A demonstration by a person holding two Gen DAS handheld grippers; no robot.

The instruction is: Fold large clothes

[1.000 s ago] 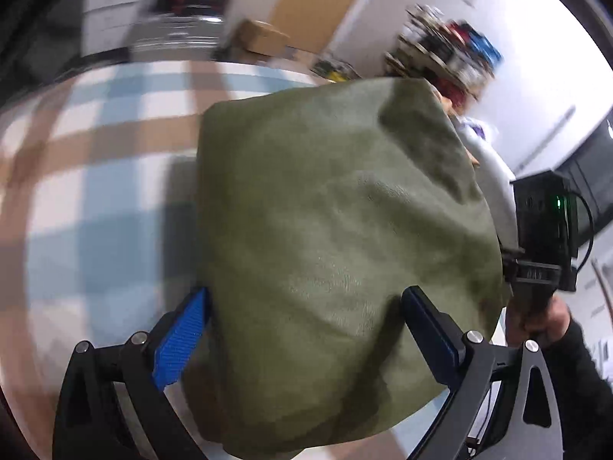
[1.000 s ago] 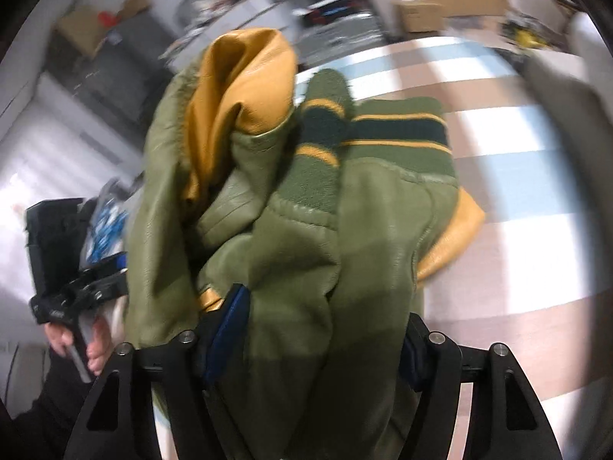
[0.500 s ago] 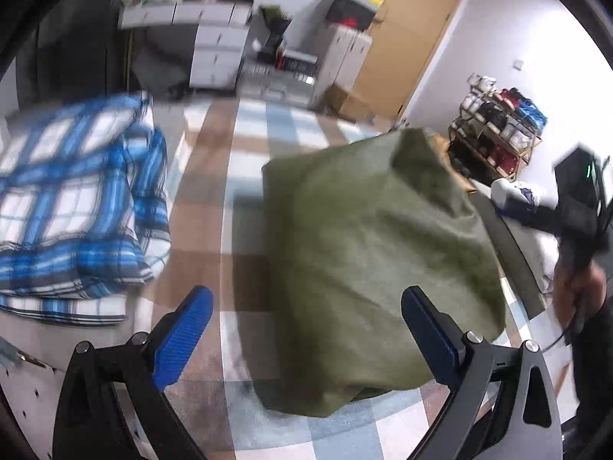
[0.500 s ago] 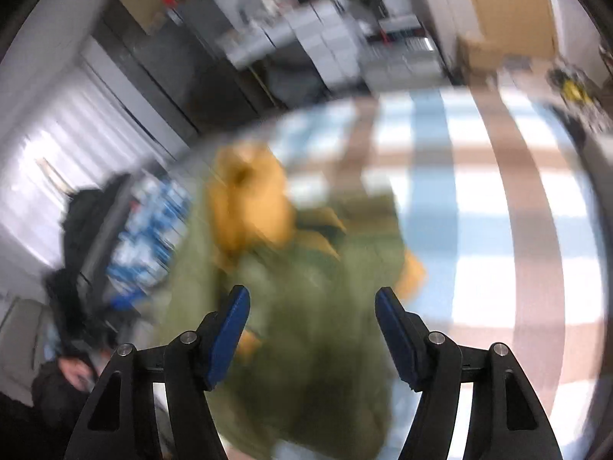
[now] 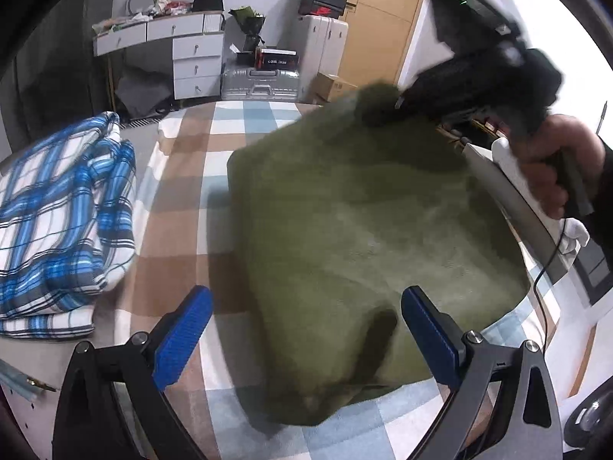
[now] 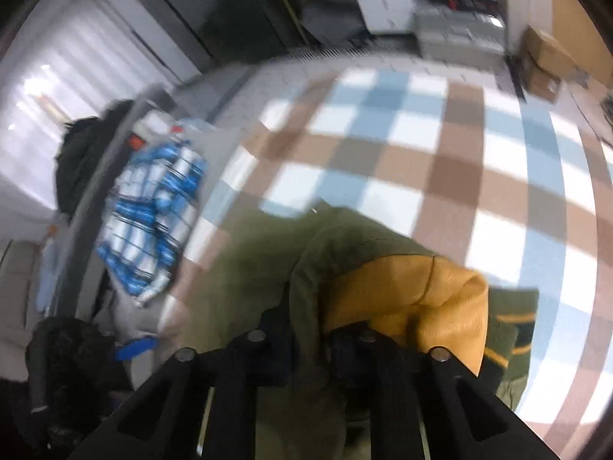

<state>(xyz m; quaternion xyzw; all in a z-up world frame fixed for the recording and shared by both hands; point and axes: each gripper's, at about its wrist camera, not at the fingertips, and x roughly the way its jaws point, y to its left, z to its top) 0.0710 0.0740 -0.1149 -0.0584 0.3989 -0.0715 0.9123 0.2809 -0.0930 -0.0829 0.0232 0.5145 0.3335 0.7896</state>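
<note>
Olive-green jacket [image 5: 367,237] lies bundled on the checked bed cover [image 6: 440,161]. Our right tool [image 6: 312,349] has just pinched shut on its green edge beside the yellow lining [image 6: 413,299]; our left tool [image 5: 302,329] hangs spread, empty. Next we draw that fold across.

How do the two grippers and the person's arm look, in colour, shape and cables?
The left gripper has a black angular frame with silver bolts and two flat blue ribbed pads. The right gripper, seen from the left wrist view, is a black blocky body with a small green light, and a thin black cable hangs below it. The hand comes out of a dark sleeve.
</note>
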